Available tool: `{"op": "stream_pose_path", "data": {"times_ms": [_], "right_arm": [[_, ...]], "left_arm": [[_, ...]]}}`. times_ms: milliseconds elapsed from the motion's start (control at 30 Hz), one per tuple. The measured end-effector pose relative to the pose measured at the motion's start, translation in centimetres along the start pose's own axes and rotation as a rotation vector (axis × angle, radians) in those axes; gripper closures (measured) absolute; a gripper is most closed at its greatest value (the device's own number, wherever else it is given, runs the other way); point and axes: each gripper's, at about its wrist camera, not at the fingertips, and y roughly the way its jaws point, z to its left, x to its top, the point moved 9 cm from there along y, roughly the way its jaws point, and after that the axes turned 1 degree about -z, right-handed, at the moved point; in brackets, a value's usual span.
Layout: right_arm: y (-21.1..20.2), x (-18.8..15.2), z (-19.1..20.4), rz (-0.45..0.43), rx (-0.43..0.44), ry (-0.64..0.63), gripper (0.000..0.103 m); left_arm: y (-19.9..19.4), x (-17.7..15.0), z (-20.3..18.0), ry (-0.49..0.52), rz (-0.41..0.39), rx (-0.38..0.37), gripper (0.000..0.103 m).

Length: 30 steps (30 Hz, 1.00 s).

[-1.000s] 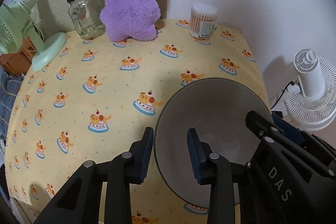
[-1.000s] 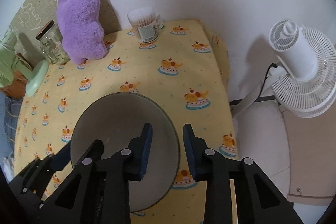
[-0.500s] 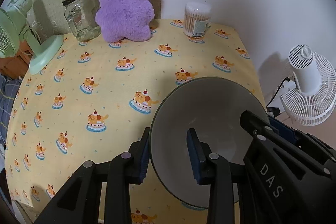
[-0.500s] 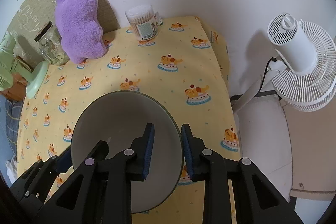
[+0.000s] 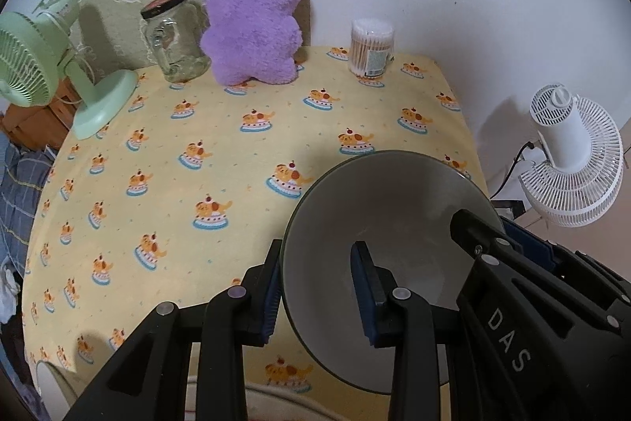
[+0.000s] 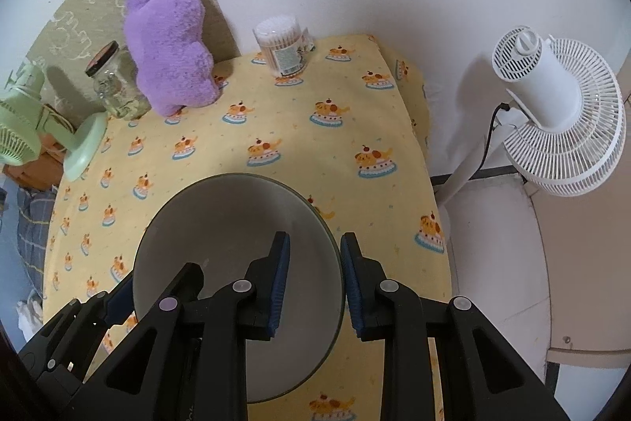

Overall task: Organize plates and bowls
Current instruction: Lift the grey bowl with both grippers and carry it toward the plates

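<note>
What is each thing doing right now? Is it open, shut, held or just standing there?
Grey bowl: held at opposite rims by both grippers.
Left hand-held gripper: shut on bowl's rim.
Right hand-held gripper: shut on bowl's rim.
Glass jar: upright, lid on.
Cotton swab tub: upright, closed.

Black grippers (image 5: 315, 287), blue-padded jaws
</note>
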Motion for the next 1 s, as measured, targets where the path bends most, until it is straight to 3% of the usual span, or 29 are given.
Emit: {"op": "stream_pose_path", "data": {"times_ms": [600, 1000], "right_arm": [[-6.1, -4.4, 2.9, -0.026, -0.007, 0.013, 0.073], [-10.1, -7.3, 7.1, -0.066, -0.048, 0.023, 0.073]], "left_arm": [[-6.2, -3.7, 3.3, 0.016, -0.033, -0.018, 0.071], [-9.9, -5.5, 7.5, 0.035, -0.067, -0.064, 0.071]]}}
